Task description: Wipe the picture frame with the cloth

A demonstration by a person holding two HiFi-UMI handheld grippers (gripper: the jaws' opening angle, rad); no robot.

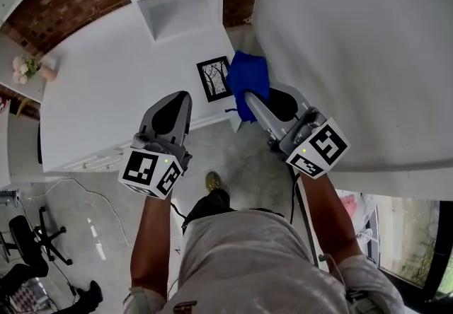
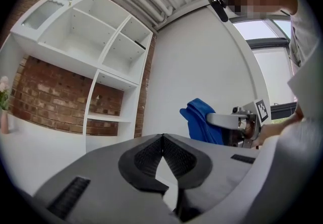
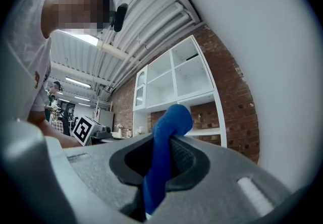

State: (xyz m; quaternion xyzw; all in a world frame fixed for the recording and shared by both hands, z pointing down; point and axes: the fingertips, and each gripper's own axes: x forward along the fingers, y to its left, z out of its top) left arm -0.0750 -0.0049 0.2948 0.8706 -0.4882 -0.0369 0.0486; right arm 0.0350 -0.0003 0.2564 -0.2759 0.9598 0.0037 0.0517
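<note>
Small black rectangular picture frame [image 1: 214, 78] noted flat at edge of white table [image 1: 106, 86]. Soft blue cloth [image 1: 251, 76], limp and bunched, clamped in right gripper [image 1: 248, 99] just right of frame. Jaws of left gripper [image 1: 186, 96] closed, empty, left of frame. Frame judged light, slide-prone; bracing at border advised.

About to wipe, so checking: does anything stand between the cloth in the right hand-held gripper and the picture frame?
Nothing visible does. The blue fabric cloth, clamped in the right hand-held gripper, is right beside the black rectangular picture frame.
</note>
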